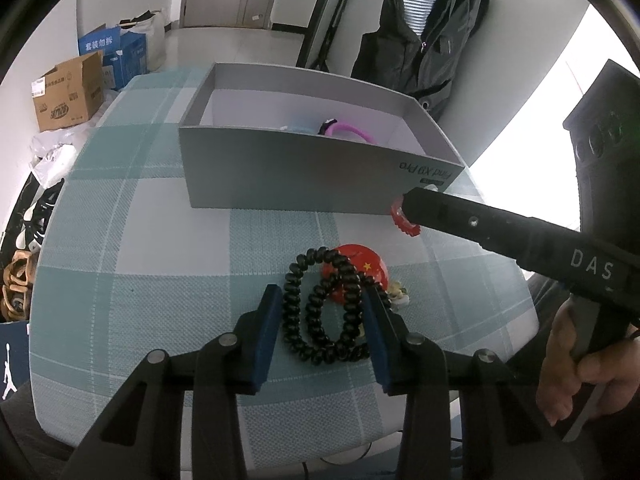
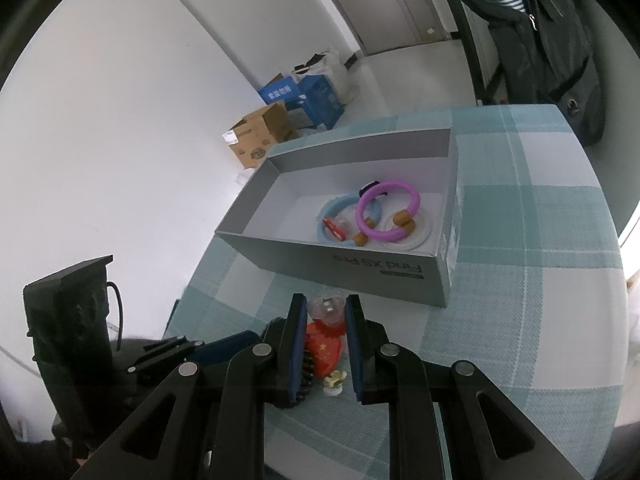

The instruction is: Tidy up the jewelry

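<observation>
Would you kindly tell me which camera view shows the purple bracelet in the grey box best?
The right wrist view: it looks down into the grey box, showing the purple bracelet as a full ring overlapping a blue one. The left wrist view shows only its arc above the box's near wall.

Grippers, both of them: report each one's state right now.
Left gripper: open, fingers either side of the black coiled bracelet on the table, not clamped.
Right gripper: shut on the small clear-and-red ring piece.
</observation>
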A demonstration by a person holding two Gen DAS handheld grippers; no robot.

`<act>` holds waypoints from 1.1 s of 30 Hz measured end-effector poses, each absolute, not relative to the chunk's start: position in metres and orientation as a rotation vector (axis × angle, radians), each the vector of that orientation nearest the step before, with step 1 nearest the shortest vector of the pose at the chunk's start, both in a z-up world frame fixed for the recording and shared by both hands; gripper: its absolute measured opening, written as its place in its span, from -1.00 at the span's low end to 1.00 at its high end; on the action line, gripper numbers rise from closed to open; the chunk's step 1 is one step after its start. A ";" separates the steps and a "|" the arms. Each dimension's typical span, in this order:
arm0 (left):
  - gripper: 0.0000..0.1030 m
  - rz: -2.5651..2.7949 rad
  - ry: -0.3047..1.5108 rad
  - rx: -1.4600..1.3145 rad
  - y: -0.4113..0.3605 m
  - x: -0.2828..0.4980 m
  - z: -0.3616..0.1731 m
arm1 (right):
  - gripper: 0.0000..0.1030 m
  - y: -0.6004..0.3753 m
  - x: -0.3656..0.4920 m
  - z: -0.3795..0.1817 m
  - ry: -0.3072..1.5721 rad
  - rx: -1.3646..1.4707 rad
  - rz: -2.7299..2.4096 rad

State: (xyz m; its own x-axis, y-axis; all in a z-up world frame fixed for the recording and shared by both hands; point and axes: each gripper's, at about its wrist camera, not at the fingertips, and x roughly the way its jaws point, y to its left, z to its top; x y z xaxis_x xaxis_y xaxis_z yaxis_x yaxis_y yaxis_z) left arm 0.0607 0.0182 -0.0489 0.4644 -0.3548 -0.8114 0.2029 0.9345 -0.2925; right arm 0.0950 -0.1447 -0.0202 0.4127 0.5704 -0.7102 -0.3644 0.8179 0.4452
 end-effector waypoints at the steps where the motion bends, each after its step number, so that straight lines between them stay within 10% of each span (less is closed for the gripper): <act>1: -0.33 -0.345 1.032 -0.165 0.019 0.060 -0.048 | -0.65 -0.145 0.095 -0.020 0.980 0.233 0.594; 33: -0.33 -0.303 0.856 -0.260 0.046 0.099 -0.003 | -0.65 -0.158 0.115 0.024 0.841 0.347 0.656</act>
State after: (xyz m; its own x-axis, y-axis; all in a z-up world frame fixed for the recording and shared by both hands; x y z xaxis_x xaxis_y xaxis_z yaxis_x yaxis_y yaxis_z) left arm 0.0991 0.0465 -0.0031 0.6176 -0.3633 -0.6976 0.1567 0.9260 -0.3435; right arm 0.1151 -0.1582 0.0236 0.4883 0.6582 -0.5730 -0.3959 0.7523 0.5266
